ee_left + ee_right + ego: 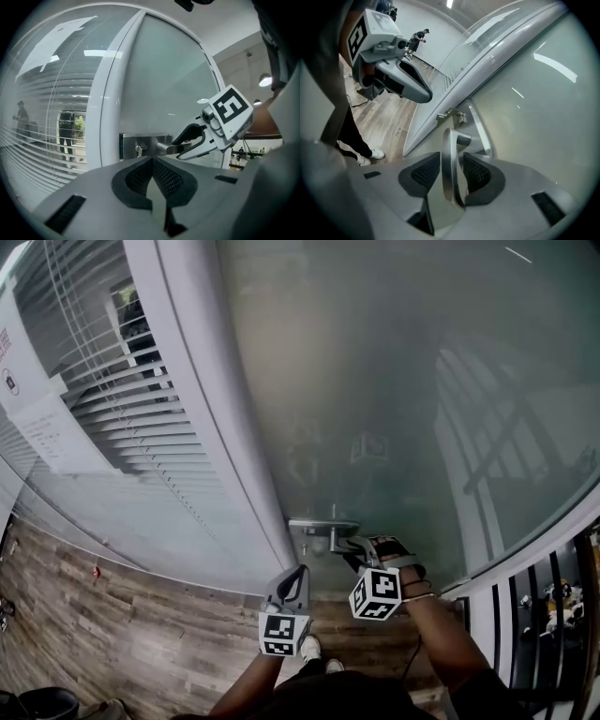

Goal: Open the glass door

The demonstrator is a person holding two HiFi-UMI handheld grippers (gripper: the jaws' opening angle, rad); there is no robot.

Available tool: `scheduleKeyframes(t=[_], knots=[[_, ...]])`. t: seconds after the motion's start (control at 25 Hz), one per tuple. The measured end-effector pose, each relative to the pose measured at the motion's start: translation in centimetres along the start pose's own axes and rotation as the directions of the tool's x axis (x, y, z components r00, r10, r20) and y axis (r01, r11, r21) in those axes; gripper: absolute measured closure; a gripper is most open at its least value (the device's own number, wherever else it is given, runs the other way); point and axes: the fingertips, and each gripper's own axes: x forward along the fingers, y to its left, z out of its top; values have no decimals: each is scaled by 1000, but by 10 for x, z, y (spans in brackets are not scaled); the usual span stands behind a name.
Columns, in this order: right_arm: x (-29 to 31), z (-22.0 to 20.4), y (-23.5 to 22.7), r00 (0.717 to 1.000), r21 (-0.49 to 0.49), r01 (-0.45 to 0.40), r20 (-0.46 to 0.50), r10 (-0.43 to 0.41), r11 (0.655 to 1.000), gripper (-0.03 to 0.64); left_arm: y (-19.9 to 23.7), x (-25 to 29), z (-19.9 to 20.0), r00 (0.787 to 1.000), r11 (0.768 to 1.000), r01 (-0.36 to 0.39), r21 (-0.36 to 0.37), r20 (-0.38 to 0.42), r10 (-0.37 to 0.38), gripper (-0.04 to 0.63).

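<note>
Our right gripper [451,174] straddles the lever handle [449,145] of the glass door [394,381], its fingers released on either side. The lever runs lengthwise between them. Our left gripper [152,178], clenched on nothing, sits farther back.

Frosted grey-green glass door [394,381] in a white frame [211,399]; brushed-silver handle [450,159]; white slatted blinds [122,399]; brown wood-grain plank floor [141,634]; marker cubes [377,593] patterned in black-and-white squares; black, mesh-textured pads [426,171] on the pale grey right hand-held gripper [451,176].
</note>
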Motion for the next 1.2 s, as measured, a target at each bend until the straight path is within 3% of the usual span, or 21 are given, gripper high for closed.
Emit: scheduleKeyframes(t=[0.2, 0.32, 0.44, 0.84, 1.2], knots=[[17, -4, 7, 997, -22, -63, -38, 62, 998, 460, 7, 9, 2, 1000, 1000, -6, 10, -2, 6, 594], [23, 0, 4, 997, 3, -70, -31, 70, 998, 520, 11, 12, 4, 1000, 1000, -12, 10, -2, 12, 594], [24, 1, 5, 996, 2, -88, -21, 88, 996, 535, 12, 16, 0, 1000, 1000, -12, 10, -8, 13, 594], [24, 5, 2, 998, 25, 3, 64, -5, 1000, 543, 17, 21, -1, 1000, 1000, -14, 18, -16, 14, 594], [30, 12, 2, 963, 247, -18, 266, -50, 969, 543, 5, 22, -13, 999, 1000, 17, 10, -41, -16, 594]])
